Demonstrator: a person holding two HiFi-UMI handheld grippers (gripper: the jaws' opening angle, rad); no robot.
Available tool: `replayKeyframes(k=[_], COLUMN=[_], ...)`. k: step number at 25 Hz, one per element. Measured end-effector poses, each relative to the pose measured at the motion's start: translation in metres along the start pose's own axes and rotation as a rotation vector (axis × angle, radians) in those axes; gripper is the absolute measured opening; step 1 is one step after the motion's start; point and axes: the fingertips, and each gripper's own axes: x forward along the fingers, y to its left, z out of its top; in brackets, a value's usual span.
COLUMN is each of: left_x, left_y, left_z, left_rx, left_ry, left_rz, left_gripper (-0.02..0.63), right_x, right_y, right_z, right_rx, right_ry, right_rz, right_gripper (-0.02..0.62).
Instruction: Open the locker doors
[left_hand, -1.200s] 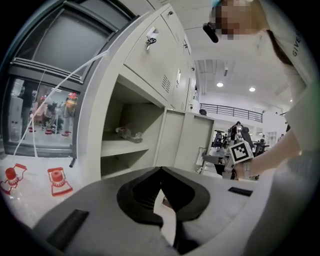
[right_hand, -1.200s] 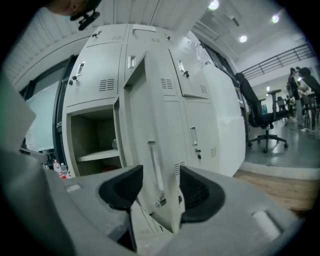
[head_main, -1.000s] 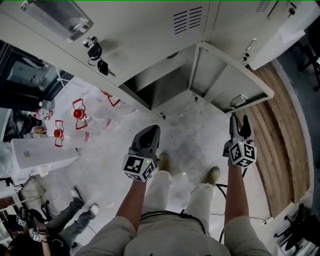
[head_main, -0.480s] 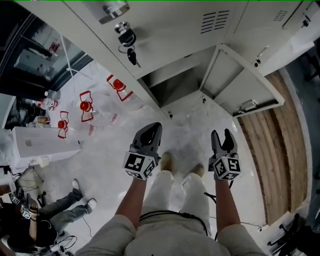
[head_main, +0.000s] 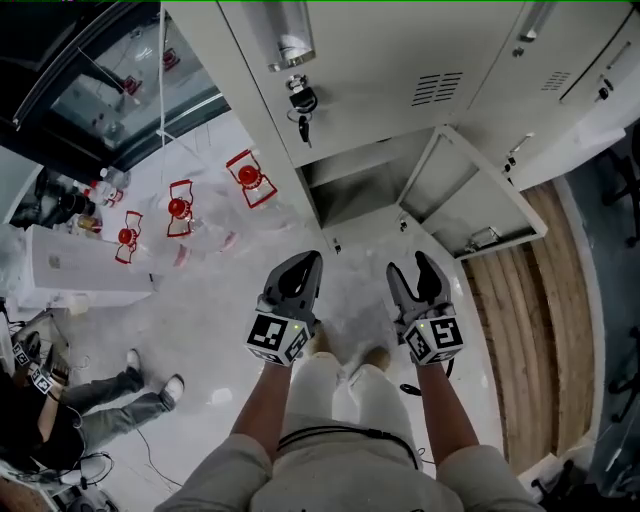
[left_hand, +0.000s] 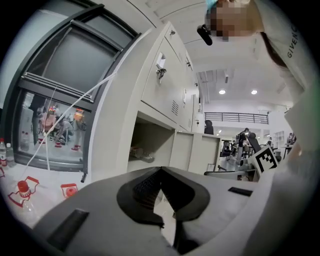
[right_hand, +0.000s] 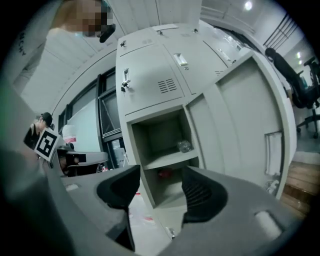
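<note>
Left tongs (head_main: 298, 268) pressed together, nothing held. Right tongs (head_main: 412, 272) spread apart, nothing between them. Both hang above the floor (head_main: 215, 330), apart from the lockers. Lower locker door (head_main: 470, 200) stands wide open, its compartment (head_main: 350, 185) exposed. Upper locker door (head_main: 370, 60) closed, keys (head_main: 303, 125) dangling from its lock.

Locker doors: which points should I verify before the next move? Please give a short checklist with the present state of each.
1. Lower door swung open: ok.
2. Upper door open: not ok, it is shut.
3. Key hanging at that door's lock: ok.
4. That lock released: cannot tell.
5. Right gripper jaws apart and empty: ok.
6. Left gripper jaws apart: not ok, they are together, with nothing held.
</note>
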Motion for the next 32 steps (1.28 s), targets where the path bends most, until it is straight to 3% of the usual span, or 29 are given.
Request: replayKeyframes(k=[5, 13, 24, 32], left_x=[0.006, 0.029, 0.064, 0.074], left_y=[0.023, 0.088, 0.139, 0.158], left_z=[-0.058, -0.204, -0.369, -0.432], left_rx=[0.007, 0.054, 0.074, 0.078], left_ry=[-0.009, -0.047, -0.068, -0.048], left_rz=[0.010, 0.029, 0.030, 0.018], left_gripper=[-0.002, -0.002, -0.002, -0.002], right_x=[0.019, 0.068, 0.143, 0.200], right_y=[0.001, -0.024, -0.051, -0.033], right_z=[-0.064, -0.221, -0.406, -0.488], right_rx=[-0.037, -0.075, -0.118, -0.130], right_ry=[0.014, 0.028, 0.084, 0.156], right_rz=[0.056, 0.113, 0.224, 0.312], right_gripper=[0.253, 0.253, 0.253, 0.253])
